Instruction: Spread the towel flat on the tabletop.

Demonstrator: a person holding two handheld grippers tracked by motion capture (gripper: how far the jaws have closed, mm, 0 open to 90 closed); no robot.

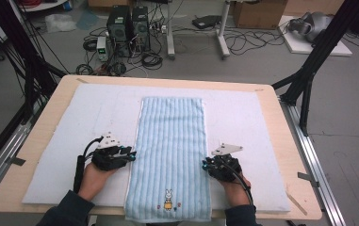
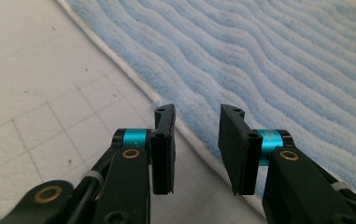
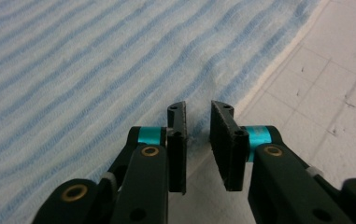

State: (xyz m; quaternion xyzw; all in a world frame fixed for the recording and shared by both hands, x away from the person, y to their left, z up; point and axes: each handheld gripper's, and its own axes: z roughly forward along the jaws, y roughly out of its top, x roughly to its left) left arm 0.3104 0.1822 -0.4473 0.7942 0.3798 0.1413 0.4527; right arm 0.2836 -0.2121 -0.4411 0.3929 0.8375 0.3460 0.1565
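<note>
While the blue striped towel (image 1: 170, 155) lies spread flat along the middle of the white mat (image 1: 64, 141) that covers the desk (image 1: 281, 136), its two long edges are flanked by the grippers. The left gripper (image 1: 131, 154) is held at the towel's left edge, and the right gripper (image 1: 206, 165) at its right edge, each pointing inward toward the cloth.

In the left gripper view, the left gripper (image 2: 196, 140) is seen with its jaws parted and a clear gap between them. The white hem of the towel (image 2: 259, 60) runs slantwise just ahead of and beneath that gap, with the quilted mat (image 2: 35, 93) on one side of the jaws and the blue pile on the other. No cloth is seen pinched between the pads.

In the right gripper view, the right gripper (image 3: 199, 135) is seen with a narrower gap between its jaws. The towel (image 3: 82, 70) edge lies directly in front of and under the tips, the mat (image 3: 325, 79) showing beyond one jaw. Whether any cloth is caught there cannot be told, though daylight is seen between the pads.

A small rabbit figure (image 1: 168, 199) is stitched on the towel's near end, which lies between the two hands and hangs slightly over the desk's front edge.
</note>
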